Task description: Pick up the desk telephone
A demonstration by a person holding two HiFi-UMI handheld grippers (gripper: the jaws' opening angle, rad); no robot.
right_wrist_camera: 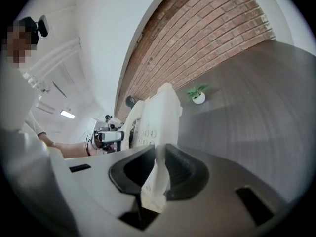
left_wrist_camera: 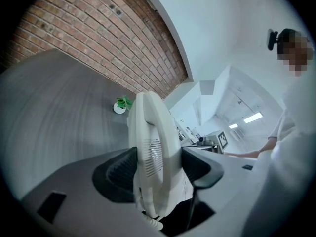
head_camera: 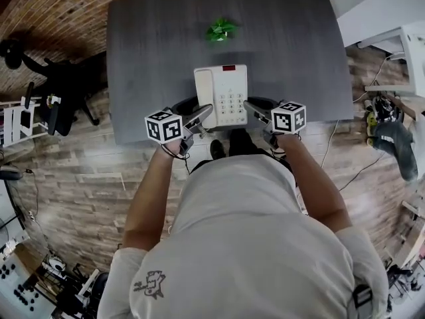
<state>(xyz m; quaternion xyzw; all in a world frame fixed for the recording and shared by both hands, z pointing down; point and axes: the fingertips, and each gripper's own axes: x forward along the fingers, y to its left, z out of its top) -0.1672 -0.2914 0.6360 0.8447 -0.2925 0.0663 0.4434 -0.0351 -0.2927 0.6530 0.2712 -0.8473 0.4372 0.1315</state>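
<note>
A white desk telephone (head_camera: 222, 95) with a handset on its left and a keypad on its right is held between my two grippers, near the front edge of the dark grey desk (head_camera: 159, 38). My left gripper (head_camera: 202, 115) is shut on the handset side; in the left gripper view the telephone (left_wrist_camera: 150, 152) stands edge-on between the black pads of that left gripper (left_wrist_camera: 153, 169). My right gripper (head_camera: 252, 108) is shut on the right edge. In the right gripper view the telephone (right_wrist_camera: 155, 115) is pinched in the right gripper (right_wrist_camera: 158, 174), and the desk lies below it.
A small green plant in a white pot (head_camera: 221, 29) stands on the desk beyond the telephone. A black office chair (head_camera: 60, 88) is left of the desk. White furniture (head_camera: 412, 52) and a dark bag with cables (head_camera: 392, 138) are on the right. A brick wall runs behind.
</note>
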